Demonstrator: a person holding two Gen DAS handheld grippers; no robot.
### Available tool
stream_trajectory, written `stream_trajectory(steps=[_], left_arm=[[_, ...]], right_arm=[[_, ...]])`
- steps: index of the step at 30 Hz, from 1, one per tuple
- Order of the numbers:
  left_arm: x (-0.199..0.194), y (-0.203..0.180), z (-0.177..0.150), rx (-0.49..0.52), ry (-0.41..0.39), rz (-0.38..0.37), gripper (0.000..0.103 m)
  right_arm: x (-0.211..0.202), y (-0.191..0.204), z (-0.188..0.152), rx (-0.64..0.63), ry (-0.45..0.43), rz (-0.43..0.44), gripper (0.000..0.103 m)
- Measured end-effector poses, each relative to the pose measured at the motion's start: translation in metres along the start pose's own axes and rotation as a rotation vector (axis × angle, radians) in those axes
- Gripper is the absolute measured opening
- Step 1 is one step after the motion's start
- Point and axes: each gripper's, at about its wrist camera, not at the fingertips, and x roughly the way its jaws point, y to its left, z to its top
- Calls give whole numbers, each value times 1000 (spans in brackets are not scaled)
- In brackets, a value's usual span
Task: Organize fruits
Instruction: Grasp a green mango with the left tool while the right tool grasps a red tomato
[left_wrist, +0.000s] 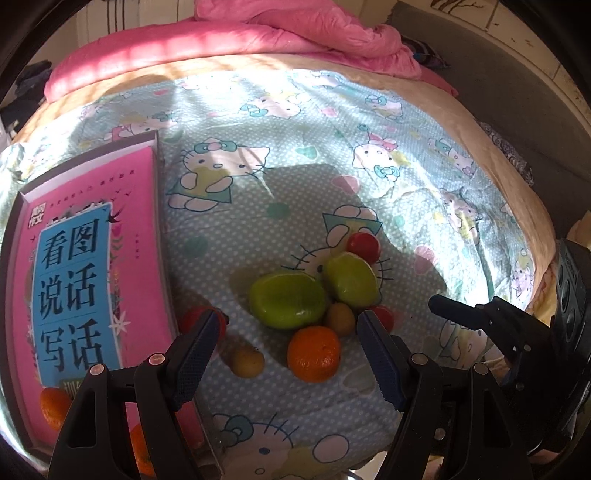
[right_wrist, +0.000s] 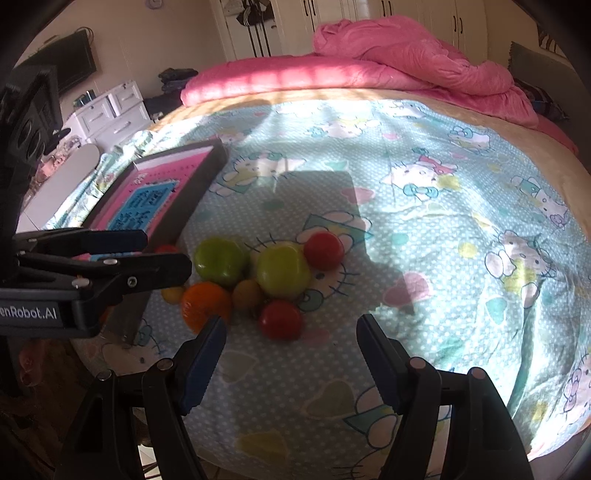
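Bed with a blue cartoon-cat printed sheet (left_wrist: 369, 122), soft and rumpled, so round things may roll on it. At nine o'clock in the left wrist view, a clear box over a pink-covered book (left_wrist: 85, 258), with orange fruits low inside it. Centre, the fruit cluster: two large green lobed fruits (left_wrist: 287, 300) and (left_wrist: 351, 280), probably smooth, hard and slippery, best taken across the widest part; one orange mandarin (left_wrist: 314, 353) at six o'clock of them, pebbled skin, light, a sound grip across its middle; red tomato-like rounds (left_wrist: 363, 246) at twelve and (right_wrist: 280, 319) nearest the right claw, perhaps real and easily bruised; small yellow-brown fruits (left_wrist: 247, 361), light, needing a narrow pinch. Left gripper (left_wrist: 288, 325) stands wide, empty, above the mandarin. Right gripper (right_wrist: 290, 328) stands wide, empty.
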Motion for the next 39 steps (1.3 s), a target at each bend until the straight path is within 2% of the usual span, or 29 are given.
stream_trajectory(steps=[3,9,12,24,32,39], left_arm=[[8,-2,2,9,19,6,78],[20,-3,4,2,38,-2,77],[25,0,6,-4,46,-1,70],[40,4,13,-16,79,-5,61],[49,0,16,-7,85,-5,59],[50,-5,15,21,67,20,59]], right_arm=[[7,-3,-1,4,30,5,72],[16,0,-2,-34,36,-17,72],[20,0,-1,-37,44,-8,67],[31,3,4,-51,51,25,50],[36,10,4,-94,61,4,40],[39,14,3,-121,65,-17,36]])
